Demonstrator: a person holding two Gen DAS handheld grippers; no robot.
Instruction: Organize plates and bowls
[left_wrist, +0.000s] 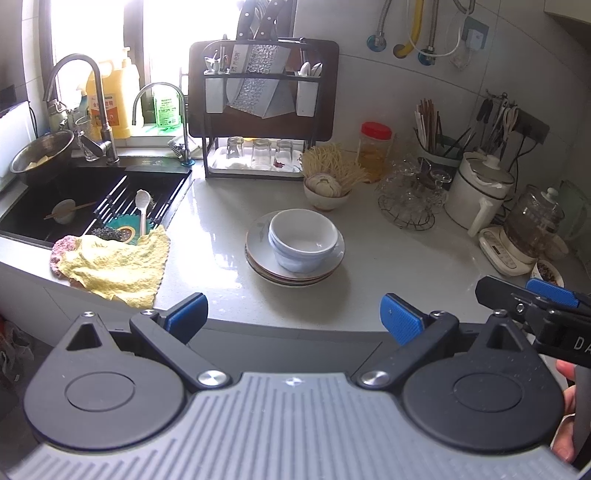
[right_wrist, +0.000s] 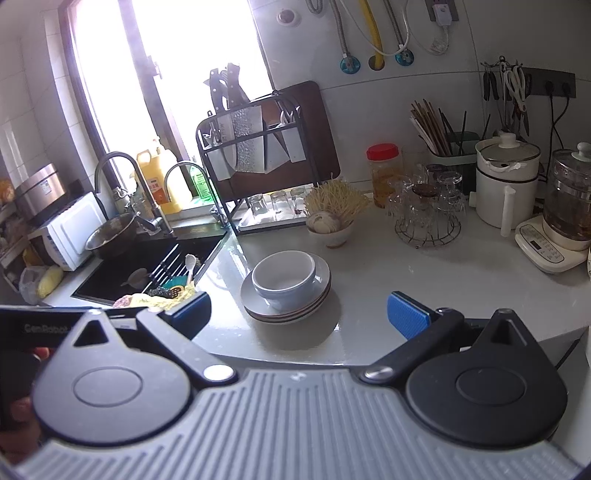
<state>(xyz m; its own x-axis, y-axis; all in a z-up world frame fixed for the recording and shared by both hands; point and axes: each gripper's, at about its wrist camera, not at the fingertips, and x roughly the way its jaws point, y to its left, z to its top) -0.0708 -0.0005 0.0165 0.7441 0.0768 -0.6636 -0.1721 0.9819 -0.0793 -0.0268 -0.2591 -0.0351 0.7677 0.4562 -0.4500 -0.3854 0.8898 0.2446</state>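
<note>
Stack of plates (left_wrist: 295, 273) (right_wrist: 286, 308): several shallow plates, piled flat on the white table (left_wrist: 388, 266) (right_wrist: 388, 280), toward its front edge.

Bowls (left_wrist: 303, 240) (right_wrist: 283, 278): white, nested upright one inside another, resting on the top plate, slightly off its centre.

Left tongs (left_wrist: 293, 314): blue-padded jaws spread wide, empty; the stack lies ahead of them, apart, in line with the gap between the jaws.

Right tongs (right_wrist: 299, 314): jaws likewise spread wide and empty; the stack lies ahead, apart, nearer the left jaw. In the left wrist view these tongs appear at the far right, to the right of the stack.

Yellow cloth (left_wrist: 114, 269): crumpled, left of the stack, at the table's front corner by the sink (left_wrist: 92, 199) (right_wrist: 147, 266).

Small bowl of noodles (left_wrist: 327, 184) (right_wrist: 332, 221): behind the stack.

Knife and glass rack (left_wrist: 262, 107) (right_wrist: 258, 158): behind the stack, against the wall.

Red-lidded jar (left_wrist: 375, 151) (right_wrist: 384, 173): behind and right of the stack.

White pot (left_wrist: 478, 188) (right_wrist: 506, 181): far right of the stack.
</note>
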